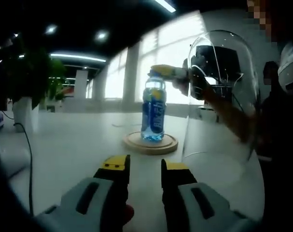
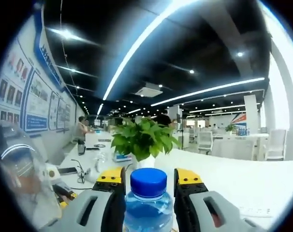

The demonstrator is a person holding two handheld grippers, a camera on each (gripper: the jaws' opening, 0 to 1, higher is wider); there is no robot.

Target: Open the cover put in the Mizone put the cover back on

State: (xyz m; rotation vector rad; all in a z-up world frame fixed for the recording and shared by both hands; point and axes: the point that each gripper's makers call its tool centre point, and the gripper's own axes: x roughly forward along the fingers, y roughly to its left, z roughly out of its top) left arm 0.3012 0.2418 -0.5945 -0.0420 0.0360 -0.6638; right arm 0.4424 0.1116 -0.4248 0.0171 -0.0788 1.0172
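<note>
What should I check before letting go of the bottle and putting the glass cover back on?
1. Mizone bottle stands upright on the wooden base: ok.
2. Right gripper straddles the bottle neck below the blue cap; firm contact: cannot tell.
3. Glass cover is off the base, standing beside it: ok.
4. Left gripper open, empty: ok.
5. Bottle centred on base: roughly ok.

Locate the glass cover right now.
In the left gripper view the glass cover stands on the white table, off the wooden base and beside the Mizone bottle that stands on it.
</note>
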